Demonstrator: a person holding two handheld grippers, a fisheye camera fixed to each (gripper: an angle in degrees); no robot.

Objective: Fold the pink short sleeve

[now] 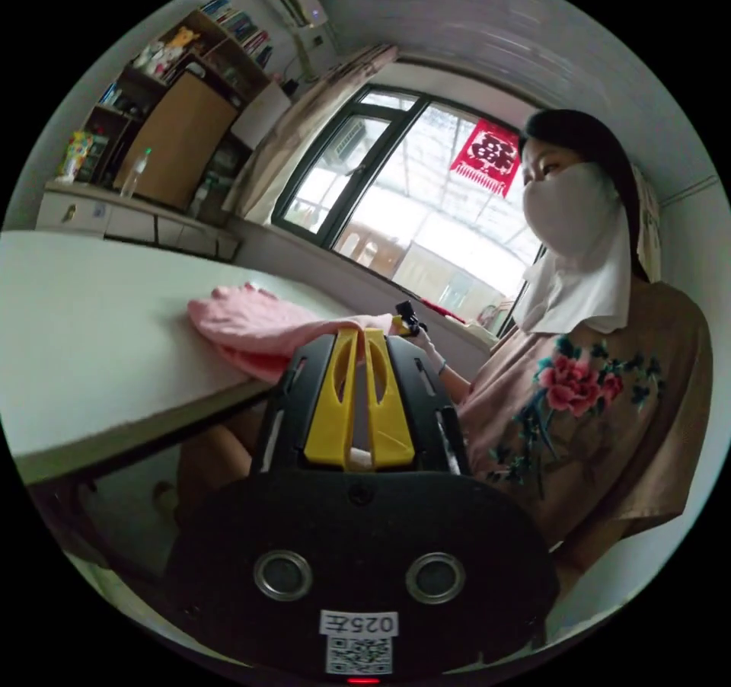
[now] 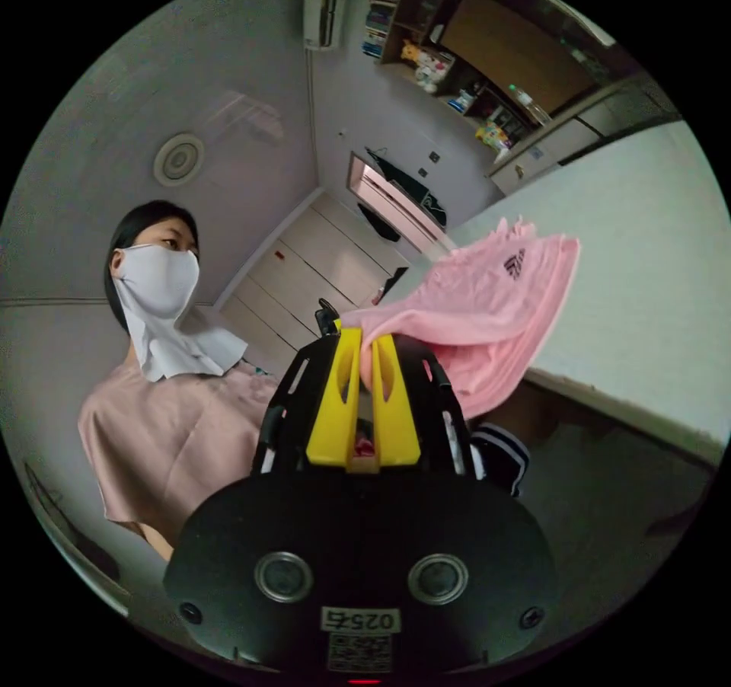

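Both of your grippers pinch the pink short sleeve (image 2: 487, 298), which lies bunched at the tabletop (image 1: 91, 337) edge: right gripper (image 2: 365, 344) clearly, left gripper (image 1: 362, 337) apparently. It looks soft, light and floppy, so hold hems or corners and keep it taut.

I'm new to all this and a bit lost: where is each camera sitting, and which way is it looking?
Left gripper view: rides behind the left claw, facing along the table edge toward the window; the person's torso shows.
Right gripper view: rides behind the right claw, low and tilted toward the ceiling and shelves; the person's torso shows.
Shared: pink shirt, table, person.
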